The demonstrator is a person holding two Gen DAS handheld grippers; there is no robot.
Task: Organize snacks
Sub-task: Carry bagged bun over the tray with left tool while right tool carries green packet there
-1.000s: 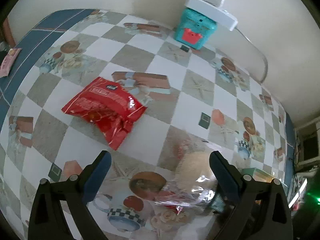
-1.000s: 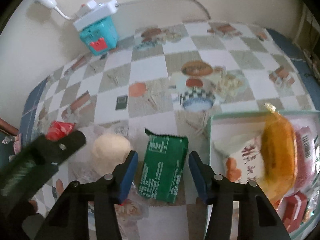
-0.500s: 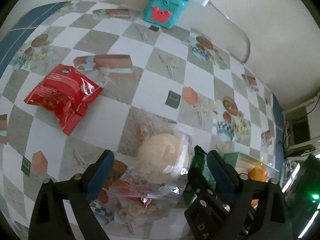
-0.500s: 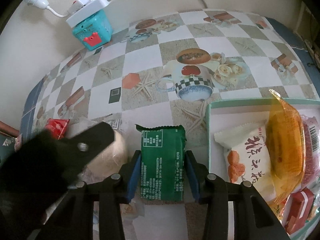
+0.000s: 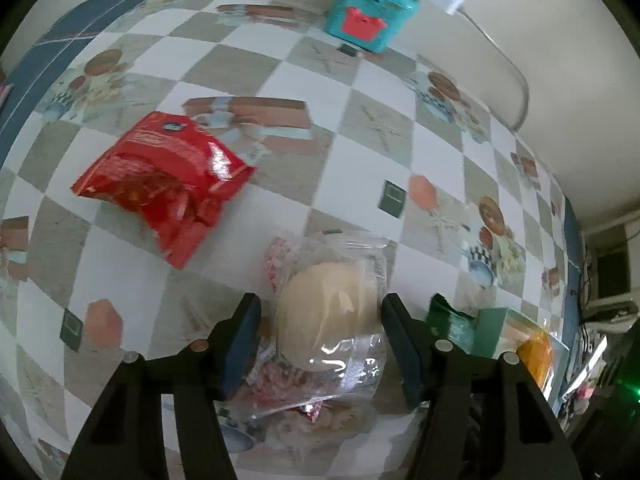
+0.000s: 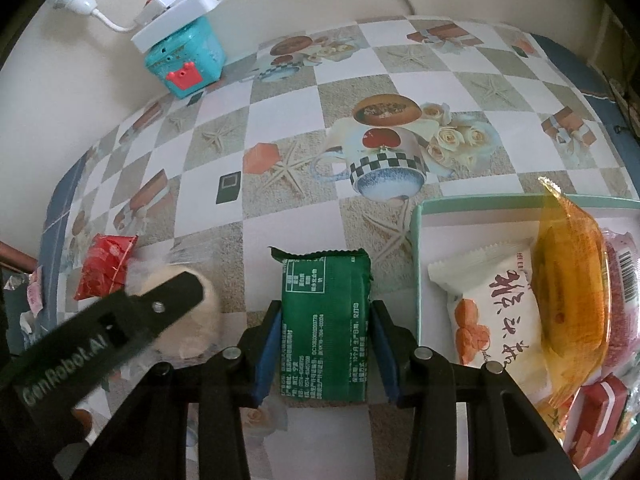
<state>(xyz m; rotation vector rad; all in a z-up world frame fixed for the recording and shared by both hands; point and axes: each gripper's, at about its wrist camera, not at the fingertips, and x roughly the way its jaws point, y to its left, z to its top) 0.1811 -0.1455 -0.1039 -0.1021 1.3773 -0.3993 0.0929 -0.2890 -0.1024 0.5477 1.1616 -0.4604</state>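
Observation:
My left gripper (image 5: 320,340) straddles a pale round bun in clear wrap (image 5: 326,322); its jaws are close to the bun's sides with a small gap on the left. A red snack bag (image 5: 160,184) lies to the upper left. My right gripper (image 6: 326,344) is closed against both sides of a green snack packet (image 6: 325,320) lying on the table. The bun (image 6: 192,320) and red bag (image 6: 104,266) also show at the left of the right wrist view, partly behind the left gripper's finger (image 6: 120,320).
A mint-edged white tray (image 6: 418,248) at the right holds several snacks, among them a white packet (image 6: 496,304) and an orange-wrapped one (image 6: 572,292). A teal box (image 6: 186,62) with a white power strip on top stands by the back wall.
My left gripper narrowed around the bun and shifted so the bun sits centred between its jaws. My right gripper closed onto the green packet.

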